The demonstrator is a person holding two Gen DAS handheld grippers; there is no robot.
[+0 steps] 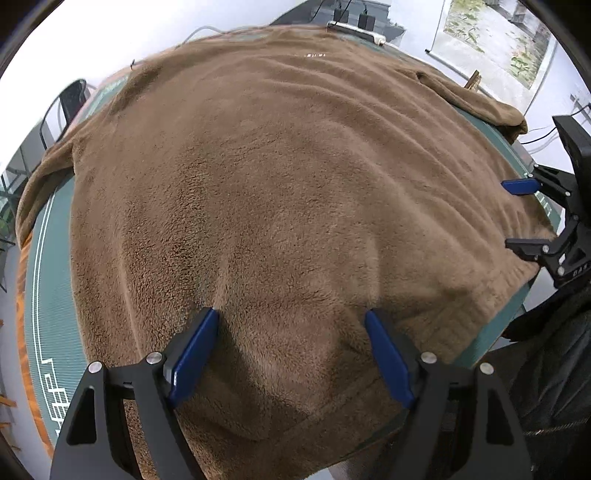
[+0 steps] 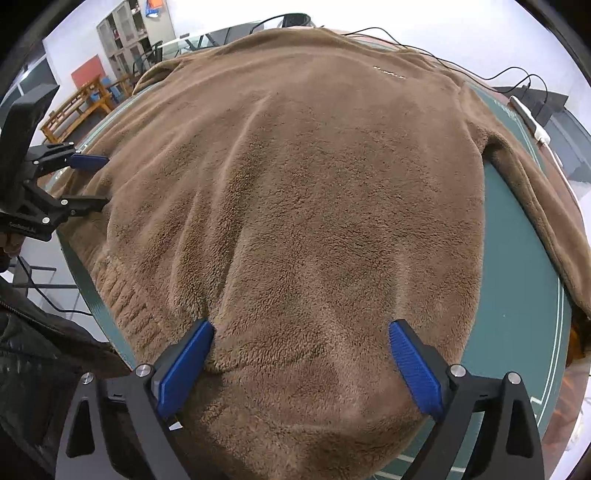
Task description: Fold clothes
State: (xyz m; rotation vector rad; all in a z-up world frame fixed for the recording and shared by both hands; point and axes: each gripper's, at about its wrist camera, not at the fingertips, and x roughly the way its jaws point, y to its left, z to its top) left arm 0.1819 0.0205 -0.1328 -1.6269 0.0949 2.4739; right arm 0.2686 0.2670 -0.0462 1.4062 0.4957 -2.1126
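Observation:
A brown fleece sweater (image 1: pixel 280 177) lies spread flat on a green table mat (image 1: pixel 48 295), hem toward me and sleeves out to both sides. My left gripper (image 1: pixel 290 314) points down at the fleece just above the hem, blue pads wide apart, their tips at the pile and nothing pinched. In the right wrist view my right gripper (image 2: pixel 301 326) stands open in the same way over the sweater (image 2: pixel 314 192) near its hem. Each gripper also shows in the other's view: the right gripper (image 1: pixel 508 214) at the sweater's right edge, the left gripper (image 2: pixel 105 181) at its left edge.
A white device (image 1: pixel 356 31) with cables lies at the table's far edge. The person's dark jacket (image 1: pixel 546 369) is close at the near side. A chair (image 1: pixel 70 99), wooden benches (image 2: pixel 77 110) and a cabinet (image 2: pixel 125 37) stand beyond the table.

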